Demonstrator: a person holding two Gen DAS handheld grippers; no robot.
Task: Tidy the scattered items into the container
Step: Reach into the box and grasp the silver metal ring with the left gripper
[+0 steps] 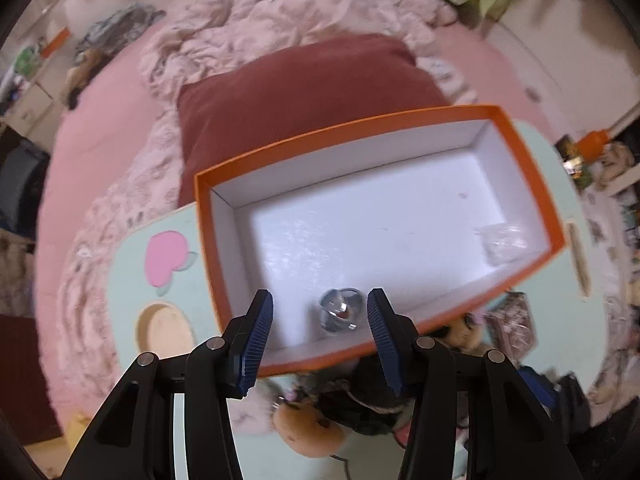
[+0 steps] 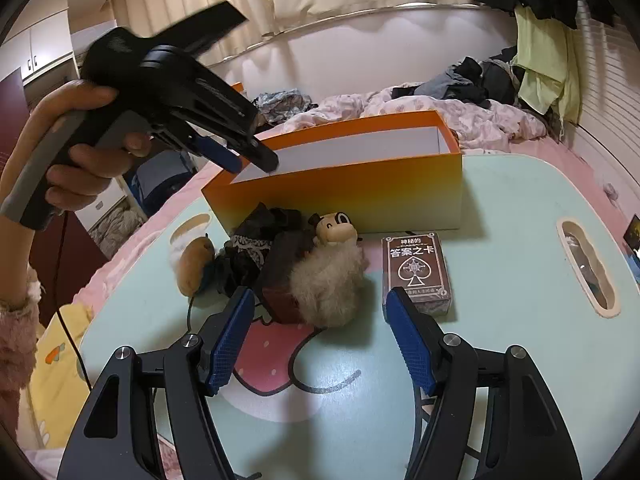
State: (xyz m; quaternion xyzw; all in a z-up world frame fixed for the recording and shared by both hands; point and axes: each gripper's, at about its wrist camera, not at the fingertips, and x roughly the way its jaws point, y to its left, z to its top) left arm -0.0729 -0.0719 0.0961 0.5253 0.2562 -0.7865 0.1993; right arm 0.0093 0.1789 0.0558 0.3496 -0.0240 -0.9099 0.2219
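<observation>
left gripper jaws wide over orange cardboard box | shiny metal piece inside, frame centre-bottom | right gripper wide, empty

The box stands on my bench, toward its far edge, with the bed behind it. In the box lie a metal piece at the near wall and a clear bag in the right corner. Before the box lies a toy pile; the card deck lies right of it.
</observation>
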